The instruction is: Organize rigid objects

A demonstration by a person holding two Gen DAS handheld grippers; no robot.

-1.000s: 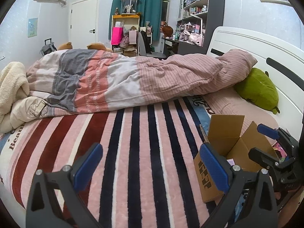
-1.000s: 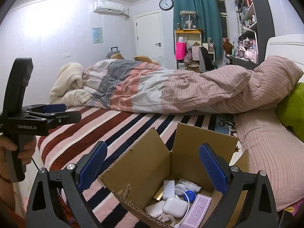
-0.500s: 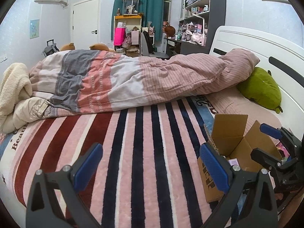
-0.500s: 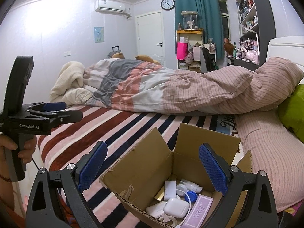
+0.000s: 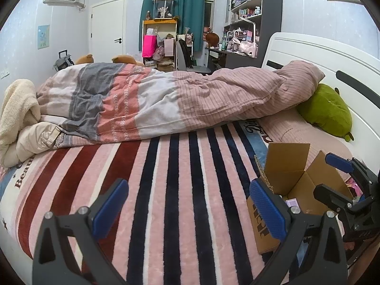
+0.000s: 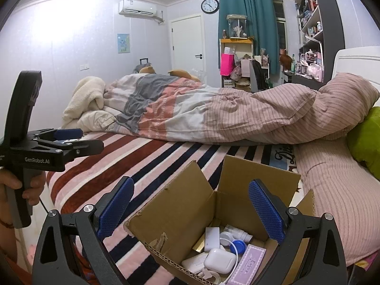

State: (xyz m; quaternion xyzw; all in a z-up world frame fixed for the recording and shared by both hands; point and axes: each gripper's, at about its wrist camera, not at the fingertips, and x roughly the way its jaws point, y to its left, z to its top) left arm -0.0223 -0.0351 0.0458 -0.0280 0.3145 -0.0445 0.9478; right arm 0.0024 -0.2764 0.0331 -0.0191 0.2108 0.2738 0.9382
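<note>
An open cardboard box (image 6: 180,216) stands on the striped bed cover, right below my right gripper (image 6: 190,211), which is open and empty above it. Inside lie a white earbud case (image 6: 219,260), a white card (image 6: 212,235), a blue-and-white lens case (image 6: 237,245), a purple packet (image 6: 247,264) and other small items. My left gripper (image 5: 190,209) is open and empty over the bare cover, left of the box (image 5: 263,228). The left gripper also shows in the right wrist view (image 6: 71,140), and the right gripper shows in the left wrist view (image 5: 332,175).
A rolled quilt (image 5: 166,99) lies across the far side of the bed. A green plush cushion (image 5: 327,111) leans on the white headboard (image 5: 308,54) at right. A cream blanket (image 5: 19,109) is piled at left. Shelves and a desk stand beyond.
Both views have shifted slightly; the box sits a little further right and lower in the left wrist view. Both grippers stay open and empty.
</note>
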